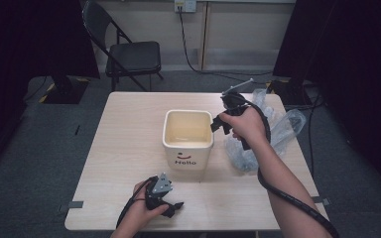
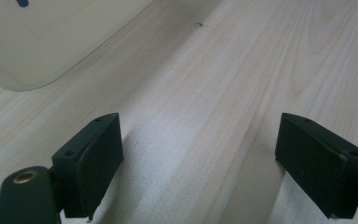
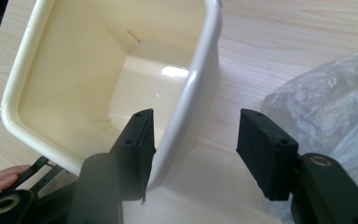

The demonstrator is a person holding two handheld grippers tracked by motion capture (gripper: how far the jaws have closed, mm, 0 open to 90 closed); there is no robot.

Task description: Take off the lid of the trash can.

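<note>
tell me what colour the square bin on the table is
Cream, glossy, with a dark "Hello" and smile mark on its front; the bin shows best in the high view.

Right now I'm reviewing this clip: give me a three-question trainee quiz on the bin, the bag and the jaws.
1. True or false: the cream bin is empty inside.
2. Which gripper straddles the bin's wall: A) left gripper B) right gripper?
3. What lies on the table beside the bin, under the person's right forearm?

Key: 1 true. 2 B, one jaw inside, one outside, open. 3 a crumpled clear plastic bag.
</note>
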